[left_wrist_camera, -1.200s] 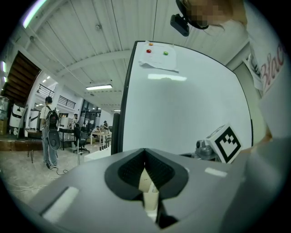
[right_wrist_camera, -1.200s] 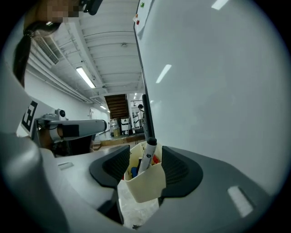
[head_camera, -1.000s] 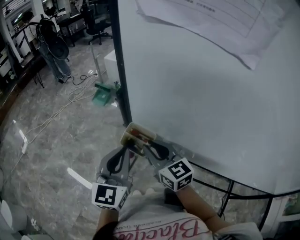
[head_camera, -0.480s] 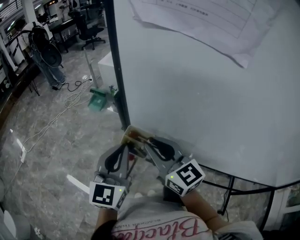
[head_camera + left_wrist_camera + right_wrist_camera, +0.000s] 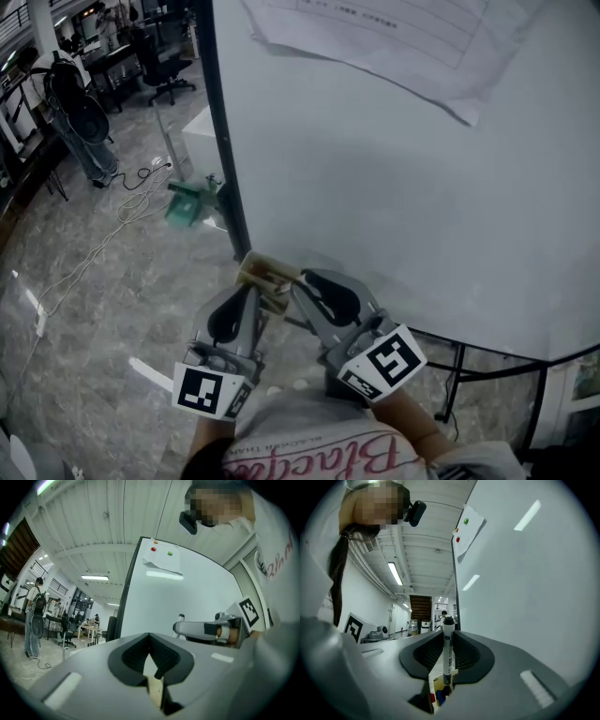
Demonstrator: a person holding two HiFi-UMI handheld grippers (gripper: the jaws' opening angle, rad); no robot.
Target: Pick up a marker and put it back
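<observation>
Pickup half looks done to me. The right gripper [image 5: 448, 637] is clamped on the marker [image 5: 447, 656], which stands upright between its jaws, low and centre in the right gripper view. Its lower end hangs just over the cream box [image 5: 432, 686], where the red and blue caps of the other markers [image 5: 438, 696] are poking up.

In the head view that box sits at the lower left corner of the whiteboard [image 5: 394, 169], both grippers crowded round it.

The left gripper [image 5: 150, 641] has its jaws drawn together at the tips and no marker in them. It's right at the box; can't tell if it's touching it.

What's left: drop the marker back in and let go.
</observation>
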